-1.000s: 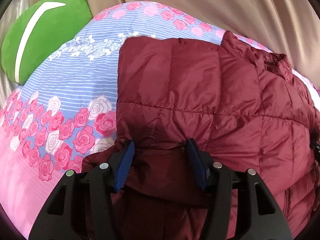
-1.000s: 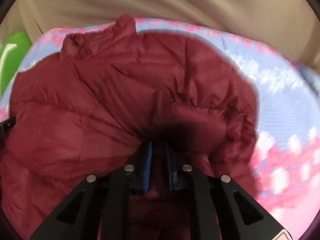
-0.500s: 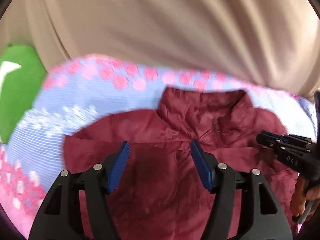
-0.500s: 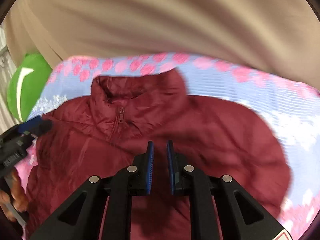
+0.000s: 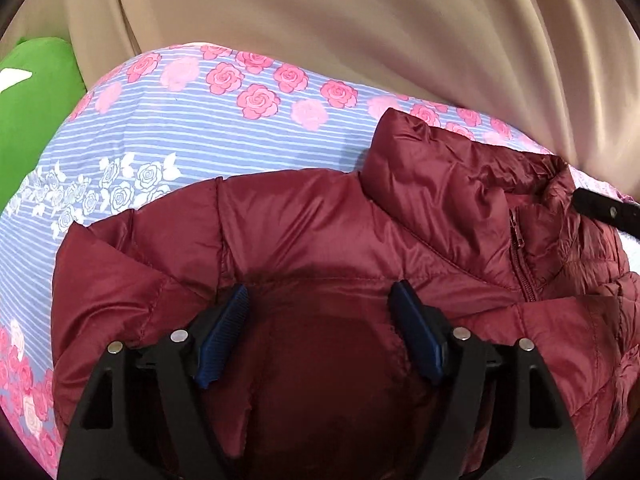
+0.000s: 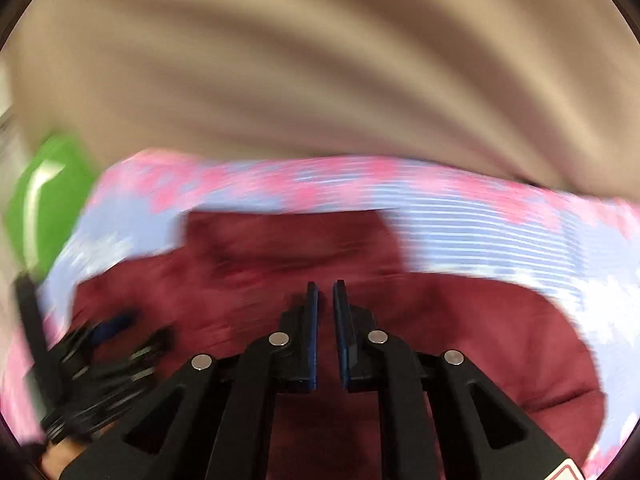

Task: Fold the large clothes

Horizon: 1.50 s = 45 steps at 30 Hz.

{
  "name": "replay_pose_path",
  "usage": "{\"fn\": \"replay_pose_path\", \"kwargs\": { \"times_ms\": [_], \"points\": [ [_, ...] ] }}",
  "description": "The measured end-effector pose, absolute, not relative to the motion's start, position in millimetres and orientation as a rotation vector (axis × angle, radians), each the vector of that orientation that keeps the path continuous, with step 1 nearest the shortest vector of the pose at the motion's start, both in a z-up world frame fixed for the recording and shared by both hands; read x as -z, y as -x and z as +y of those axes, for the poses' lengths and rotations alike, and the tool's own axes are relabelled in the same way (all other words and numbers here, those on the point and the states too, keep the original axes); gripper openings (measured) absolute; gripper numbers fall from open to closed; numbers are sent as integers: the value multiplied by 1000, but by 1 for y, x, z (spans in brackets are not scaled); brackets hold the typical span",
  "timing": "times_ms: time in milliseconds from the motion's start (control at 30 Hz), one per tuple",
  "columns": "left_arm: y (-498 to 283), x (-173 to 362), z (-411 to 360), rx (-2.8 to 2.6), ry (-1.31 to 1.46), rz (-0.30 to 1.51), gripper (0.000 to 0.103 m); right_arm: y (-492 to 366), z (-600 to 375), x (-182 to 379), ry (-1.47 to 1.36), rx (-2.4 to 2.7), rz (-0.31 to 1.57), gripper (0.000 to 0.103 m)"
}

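Lying spread across the bed [image 5: 192, 136], a dark red puffer jacket [image 5: 320, 232] rests on a blue-striped sheet printed with pink roses. Its stand-up collar [image 5: 448, 172] points toward the far edge of the bed, where a beige curtain [image 5: 360, 32] hangs, and the zipper [image 5: 520, 256] runs down from the collar on the right of the left wrist view. One folded shoulder or sleeve edge of the jacket sits toward the left edge of the bed, with bare sheet beyond it.

The left gripper [image 5: 320, 304] hovers low over the jacket's chest panel with its blue fingers [image 5: 222, 340] spread wide apart; the quilted fabric lies between and beneath them, but nothing is pinched. A black part of the other tool shows at the right border of this view, just beside the collar.

The right wrist view is heavily motion-blurred. The right gripper [image 6: 325, 292] has its fingers [image 6: 312, 320] drawn nearly together with a thin slit between them, and no cloth is visible in that slit; the jacket lies below and ahead of them. The left gripper [image 6: 116, 328] appears there as a dark smear over the jacket's left part.

A green cushion [image 5: 28, 104] sits at the far left corner of the bed, apart from the jacket.
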<state>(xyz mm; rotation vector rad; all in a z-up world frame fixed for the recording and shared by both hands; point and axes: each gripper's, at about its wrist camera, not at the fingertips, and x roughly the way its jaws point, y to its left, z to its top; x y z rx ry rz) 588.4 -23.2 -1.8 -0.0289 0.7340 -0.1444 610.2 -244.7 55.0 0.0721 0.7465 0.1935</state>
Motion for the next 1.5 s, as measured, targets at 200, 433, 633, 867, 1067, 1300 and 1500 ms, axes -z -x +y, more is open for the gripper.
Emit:
{"fn": "replay_pose_path", "kwargs": {
  "times_ms": [200, 433, 633, 867, 1067, 1300, 1500],
  "points": [
    [-588, 2, -22, 142, 34, 741, 75, -650, -173, -19, 151, -192, 866, 4],
    [-587, 3, -20, 152, 43, 748, 78, -635, -264, -55, -144, -40, 715, 10],
    [-590, 4, -24, 142, 17, 751, 80, -588, -303, -35, -91, -91, 786, 14],
    [-593, 4, -23, 145, 25, 755, 82, -614, -338, -17, -138, 94, 756, 0],
    [-596, 6, -26, 129, -7, 762, 84, -585, -306, -16, 16, 51, 732, 6],
    [-585, -5, -20, 98, -57, 725, 86, -540, -379, -37, -169, 233, 716, 14],
    [-481, -56, 37, 106, -57, 630, 95, -384, -396, -55, -48, 222, 689, 49]
  ]
}}
